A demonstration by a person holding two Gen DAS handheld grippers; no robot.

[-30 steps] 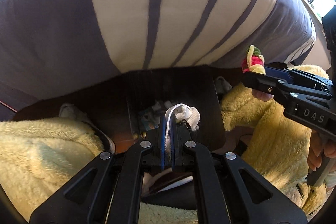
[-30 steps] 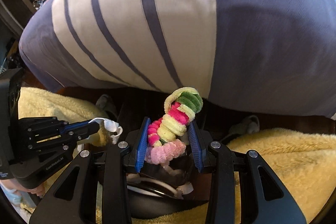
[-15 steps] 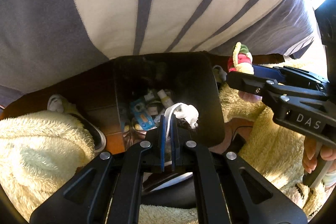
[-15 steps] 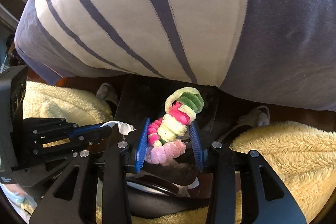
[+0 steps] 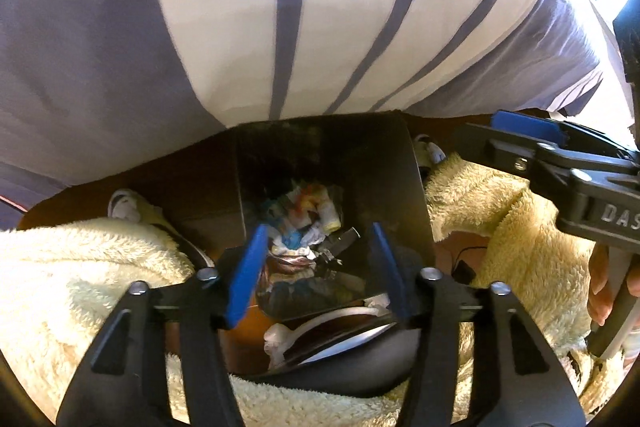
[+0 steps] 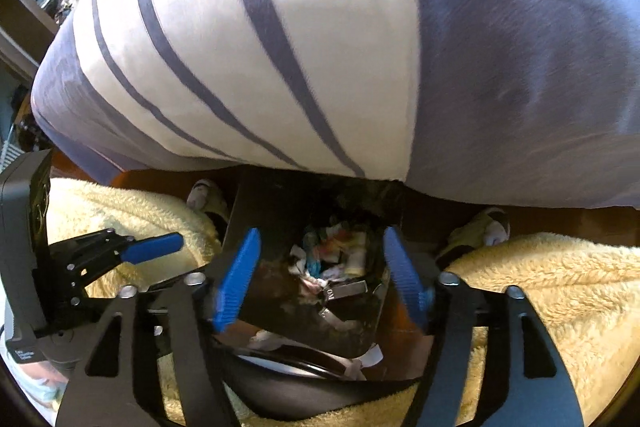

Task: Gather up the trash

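A black trash bin (image 5: pixel 384 163) stands on the floor below both grippers, with mixed paper and wrapper scraps (image 5: pixel 308 215) lying in it. My left gripper (image 5: pixel 316 267) hangs over the bin's mouth, its jaws opening with nothing between the blue pads. My right gripper (image 6: pixel 320 267) is over the same bin (image 6: pixel 276 203), jaws also opening and empty, above the scraps (image 6: pixel 336 251). Each gripper shows in the other's view: the right gripper (image 5: pixel 500 139) at the right, the left gripper (image 6: pixel 148 251) at the left.
A grey and white striped cushion (image 5: pixel 300 27) bulges over the bin's far side. A person's legs in cream fleece (image 5: pixel 80 287) (image 6: pixel 540 287) flank the bin, with socked feet (image 5: pixel 124 205) on the brown floor. A hand (image 5: pixel 600 291) holds the right gripper's handle.
Both grippers have opened. The white strapped bundle has left the left jaws and the coloured pipe-cleaner coil has left the right jaws; both are gone from between the pads.
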